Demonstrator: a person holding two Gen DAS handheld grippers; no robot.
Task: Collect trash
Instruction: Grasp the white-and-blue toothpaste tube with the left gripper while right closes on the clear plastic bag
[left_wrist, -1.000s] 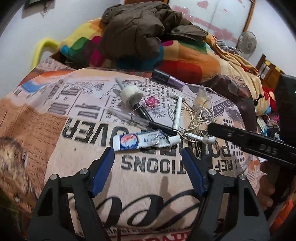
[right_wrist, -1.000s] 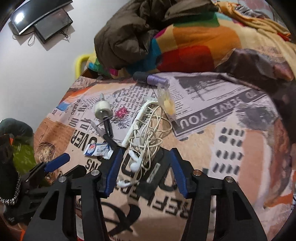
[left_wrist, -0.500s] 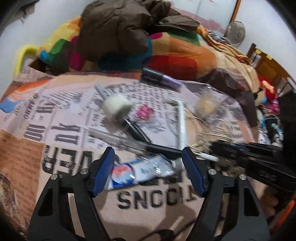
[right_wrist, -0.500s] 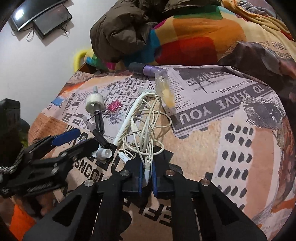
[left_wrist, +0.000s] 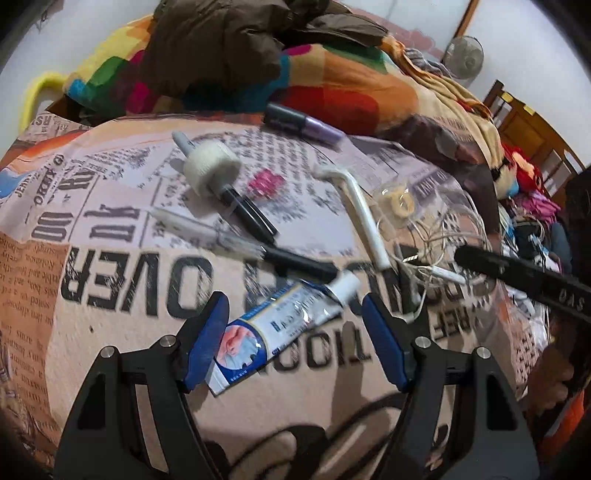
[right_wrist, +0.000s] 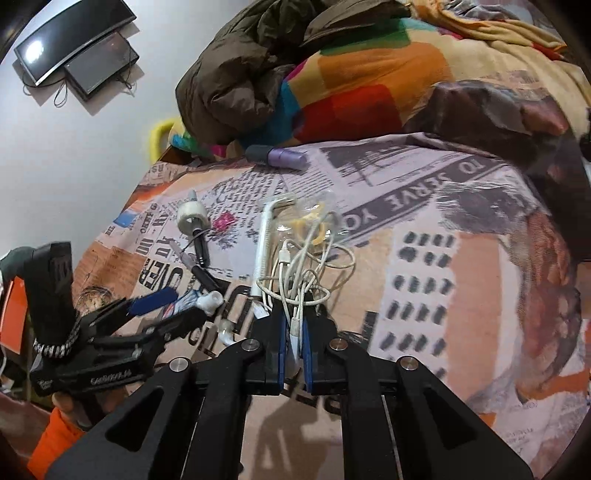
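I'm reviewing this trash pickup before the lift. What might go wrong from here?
The right gripper pinches only a strand of the tangled white cable; lifting may drag the clear packet and white stick along. The left gripper straddles the tube diagonally, so closing may twist it.

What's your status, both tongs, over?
Left tongs open, straddling toothpaste tube. Right tongs shut on white cable tangle. Black pen just beyond the tube.

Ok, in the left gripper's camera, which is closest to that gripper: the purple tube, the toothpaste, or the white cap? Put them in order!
1. The toothpaste, right between the left gripper's open fingers.
2. The white cap, farther up, to the left.
3. The purple tube, farthest, by the colourful blanket.
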